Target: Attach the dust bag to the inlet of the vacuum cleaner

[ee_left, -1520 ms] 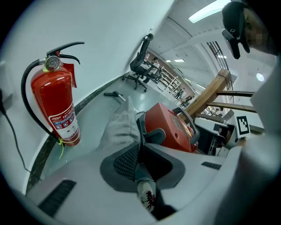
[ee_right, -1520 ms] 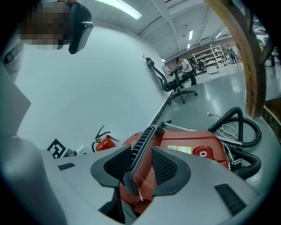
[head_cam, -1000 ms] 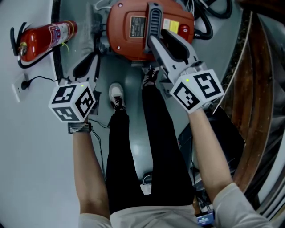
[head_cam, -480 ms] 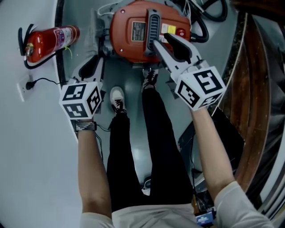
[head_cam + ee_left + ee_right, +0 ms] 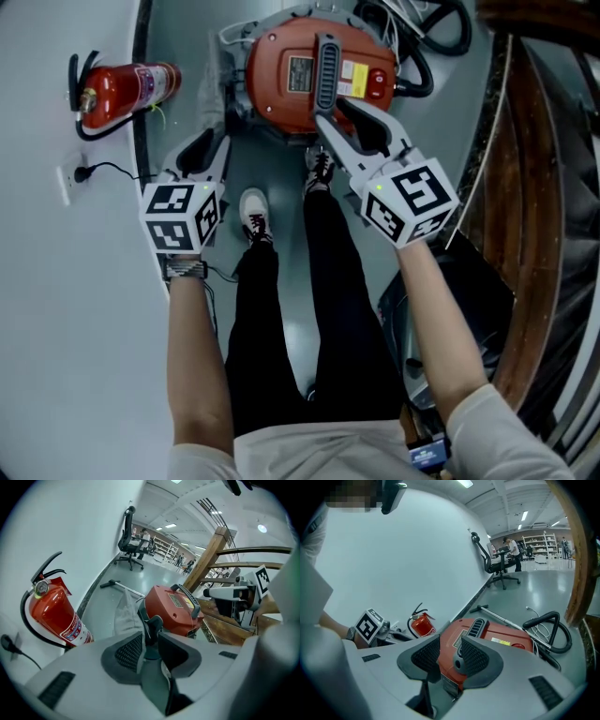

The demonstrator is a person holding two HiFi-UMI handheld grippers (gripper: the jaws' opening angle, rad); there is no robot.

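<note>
My left tool hangs spread and empty, and my right tool is spread too, over the red vacuum cleaner. The grey dust bag lies on the floor against the cleaner. I judge it unattached, so grasping and fitting remain.

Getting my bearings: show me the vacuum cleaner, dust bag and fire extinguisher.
vacuum cleaner (image 5: pixel 274 94), head view, red shell.
dust bag (image 5: pixel 124 616), left gripper view, grey cloth.
fire extinguisher (image 5: pixel 131 86), head view, red cylinder.
</note>
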